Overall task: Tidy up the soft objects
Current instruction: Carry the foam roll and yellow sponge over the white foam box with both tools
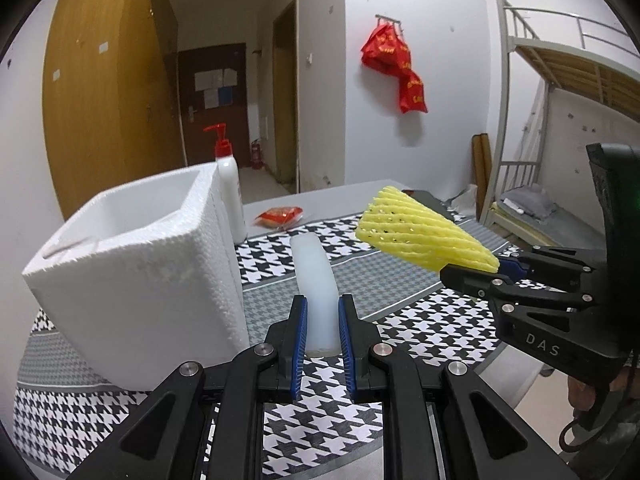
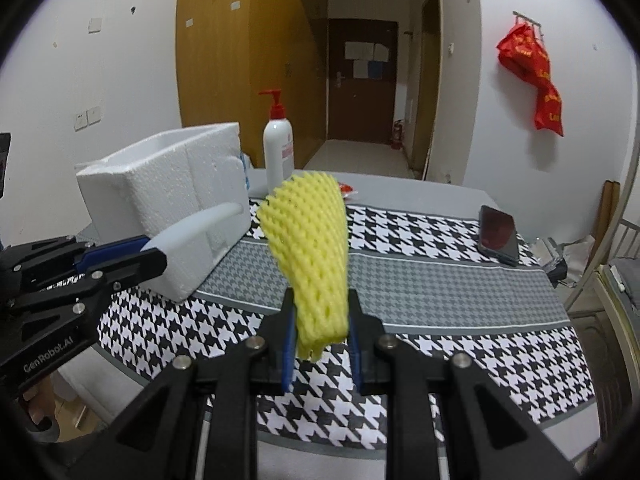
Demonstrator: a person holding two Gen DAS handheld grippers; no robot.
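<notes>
My left gripper [image 1: 322,306] is shut on a white foam strip [image 1: 314,276] that sticks forward above the table. It also shows in the right wrist view [image 2: 188,232], next to the white styrofoam box [image 2: 168,192]. My right gripper [image 2: 321,300] is shut on a yellow foam fruit net [image 2: 310,240], held above the houndstooth tablecloth [image 2: 420,264]. The net also shows in the left wrist view [image 1: 420,234], to the right of the strip. The open styrofoam box [image 1: 140,252] stands just left of my left gripper.
A white pump bottle with a red top [image 1: 230,188] stands behind the box. A red packet [image 1: 280,216] lies on the far table side. A dark phone [image 2: 498,234] lies at the table's right. A bunk bed [image 1: 560,100] stands to the right.
</notes>
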